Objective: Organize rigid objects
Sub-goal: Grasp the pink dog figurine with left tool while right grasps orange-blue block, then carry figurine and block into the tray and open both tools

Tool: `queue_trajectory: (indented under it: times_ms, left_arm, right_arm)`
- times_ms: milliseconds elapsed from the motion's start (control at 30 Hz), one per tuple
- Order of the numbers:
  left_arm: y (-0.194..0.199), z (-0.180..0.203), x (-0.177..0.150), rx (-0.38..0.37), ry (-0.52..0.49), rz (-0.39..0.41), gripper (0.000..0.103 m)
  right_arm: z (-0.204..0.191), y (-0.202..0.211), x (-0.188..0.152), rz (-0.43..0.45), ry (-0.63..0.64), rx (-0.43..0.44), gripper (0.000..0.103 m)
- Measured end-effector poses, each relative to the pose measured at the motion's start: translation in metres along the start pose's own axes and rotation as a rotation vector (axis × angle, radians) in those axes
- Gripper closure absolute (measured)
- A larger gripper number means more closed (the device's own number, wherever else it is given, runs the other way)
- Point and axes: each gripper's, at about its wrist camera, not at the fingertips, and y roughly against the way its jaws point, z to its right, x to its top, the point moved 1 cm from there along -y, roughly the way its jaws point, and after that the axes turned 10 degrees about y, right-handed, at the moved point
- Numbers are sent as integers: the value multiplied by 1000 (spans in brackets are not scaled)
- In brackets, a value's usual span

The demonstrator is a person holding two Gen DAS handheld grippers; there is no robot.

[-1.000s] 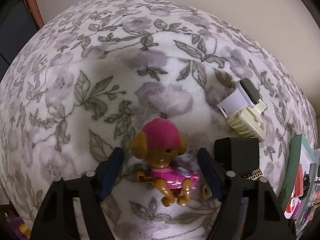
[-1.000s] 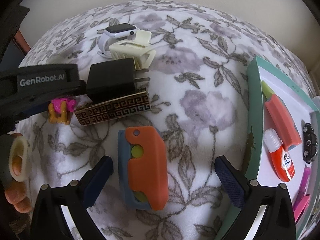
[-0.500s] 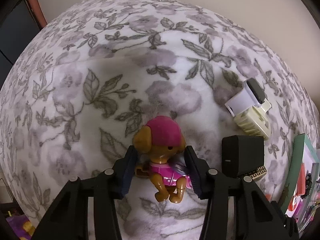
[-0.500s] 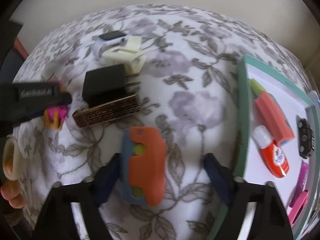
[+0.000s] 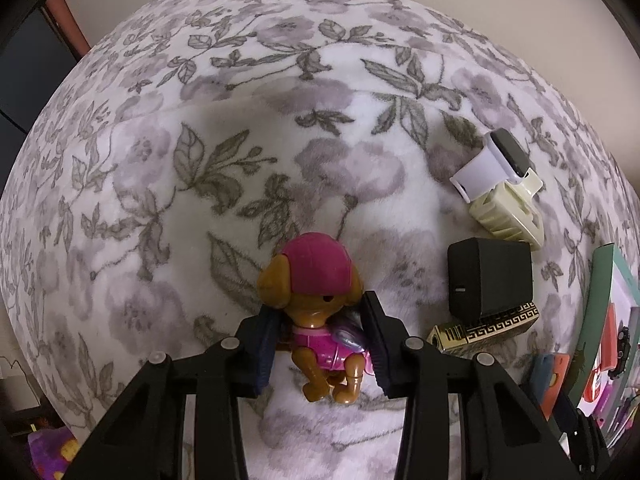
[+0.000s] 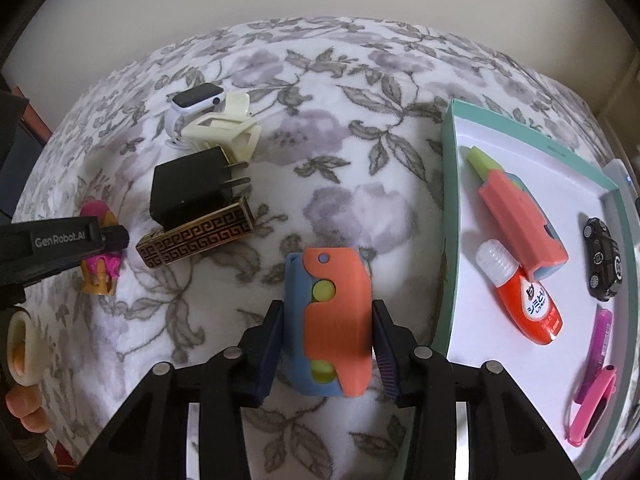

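Right wrist view: right gripper [image 6: 327, 334], fingers closed against the flanks of the orange-and-blue toy knife [image 6: 330, 320], long axis running along the fingers, teal tray [image 6: 447, 216] just to its right. Left gripper [image 5: 320, 336] clamps the pup figure [image 5: 316, 312] on the floral blanket [image 5: 200, 160]. Legible: "GenRobot.AI"; Japanese script on the glue bottle [image 6: 524, 294].

Two orange-and-blue cutters [image 6: 334, 320] [image 6: 520, 222] — one toy dog [image 5: 316, 312], one toy car [image 6: 602, 258], one glue bottle [image 6: 524, 296], one charger [image 6: 188, 190], one watch [image 6: 196, 100].
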Motion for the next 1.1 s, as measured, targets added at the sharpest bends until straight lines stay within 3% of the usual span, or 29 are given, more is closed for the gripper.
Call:
queue_trajectory:
  times_ms: [367, 667, 900, 1100]
  left_arm:
    - [44, -11, 0, -74, 22, 46, 61]
    - [102, 3, -10, -192, -3, 140, 61]
    - [135, 34, -30, -236, -94, 212, 61]
    - [155, 66, -53, -304, -194, 217, 61]
  right_arm:
    - [5, 24, 3, 50, -38, 49, 59]
    - [27, 75, 5, 151, -97, 50, 59]
    - [61, 125, -2, 232, -173, 8, 59]
    - [94, 161, -18, 270, -249, -46, 59]
